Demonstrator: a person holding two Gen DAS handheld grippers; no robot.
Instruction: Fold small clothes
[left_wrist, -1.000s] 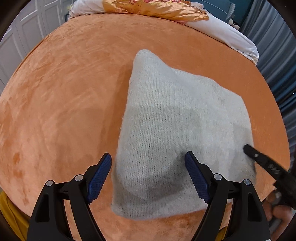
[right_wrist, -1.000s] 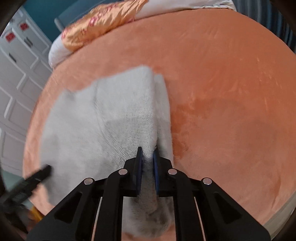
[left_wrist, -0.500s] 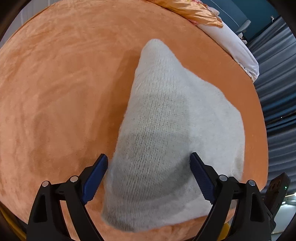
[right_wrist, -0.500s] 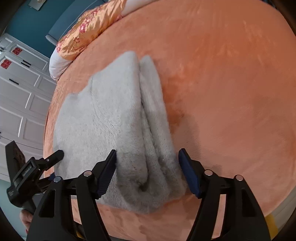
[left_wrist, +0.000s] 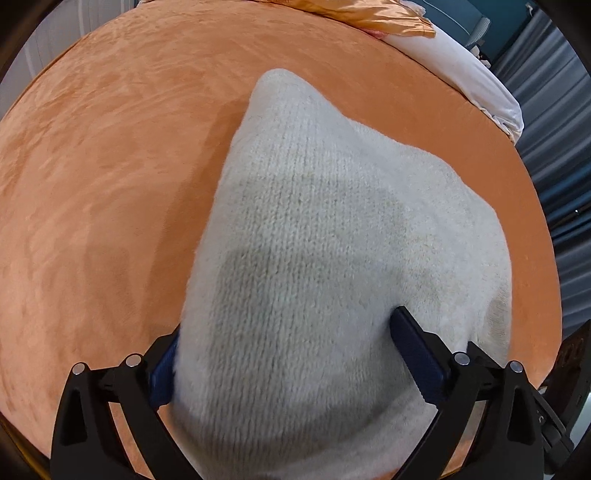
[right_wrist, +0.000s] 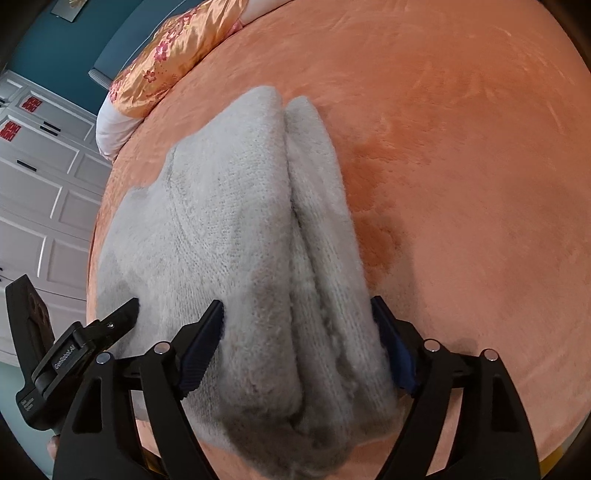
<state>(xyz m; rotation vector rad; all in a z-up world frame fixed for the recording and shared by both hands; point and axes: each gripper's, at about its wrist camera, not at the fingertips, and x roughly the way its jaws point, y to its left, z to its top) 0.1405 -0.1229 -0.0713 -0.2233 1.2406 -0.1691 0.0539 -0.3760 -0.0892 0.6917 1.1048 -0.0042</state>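
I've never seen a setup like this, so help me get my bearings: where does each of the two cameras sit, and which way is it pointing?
Left wrist view: sits on the left claw, looking forward along its open fingers, which straddle the near end of the grey knit garment on the orange bedspread.
Right wrist view: sits on the right claw, open around the garment's folded edge; the left claw enters at lower left.
Shared: garment, bedspread, the satin floral pillow.
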